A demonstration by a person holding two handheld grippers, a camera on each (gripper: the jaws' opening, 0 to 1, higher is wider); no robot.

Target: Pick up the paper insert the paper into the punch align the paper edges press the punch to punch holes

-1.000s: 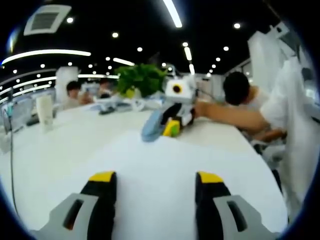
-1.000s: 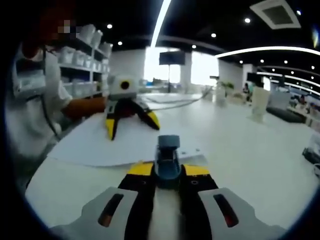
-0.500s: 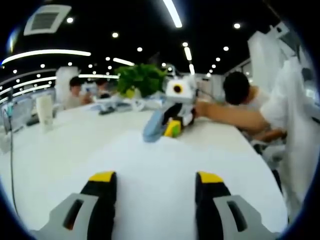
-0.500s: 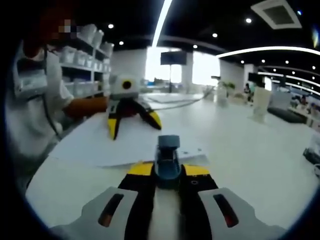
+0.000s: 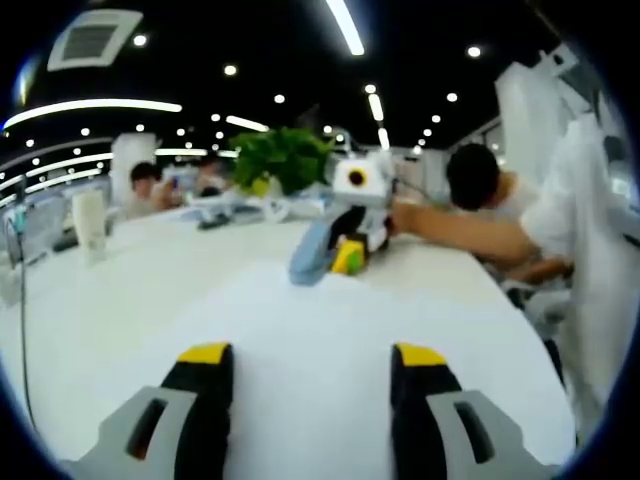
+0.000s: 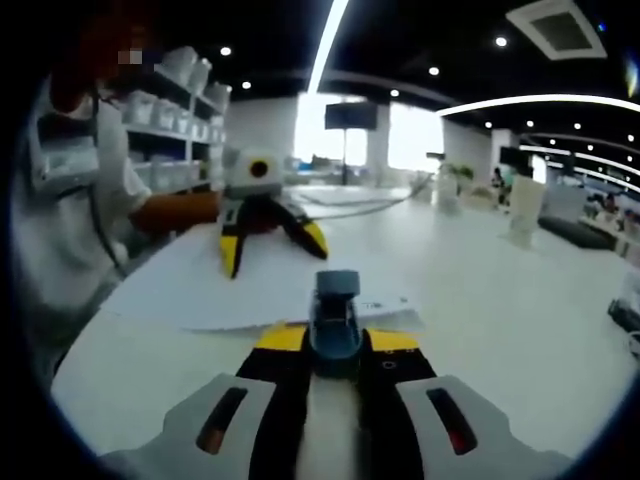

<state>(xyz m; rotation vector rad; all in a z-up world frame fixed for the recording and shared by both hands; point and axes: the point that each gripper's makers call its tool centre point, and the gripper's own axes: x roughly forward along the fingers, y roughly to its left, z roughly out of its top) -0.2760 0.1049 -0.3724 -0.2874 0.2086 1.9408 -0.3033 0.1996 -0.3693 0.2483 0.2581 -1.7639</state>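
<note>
Right gripper view puts my right tool (image 6: pixel 335 345) clamped on the punch (image 6: pixel 335 310) lengthwise at 12 o'clock, paper (image 6: pixel 250 285) in its mouth, while my left tool (image 6: pixel 270 240) rests spread on the sheet at 11.

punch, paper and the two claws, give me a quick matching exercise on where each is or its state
Things:
1. punch
2. paper
3. left claw
4. right claw

States:
a. open, above the sheet
b. lying flat on the white table
c. blue, gripped between jaws
d. shut on the tool

Pairs: 1-c, 2-b, 3-a, 4-d
</note>
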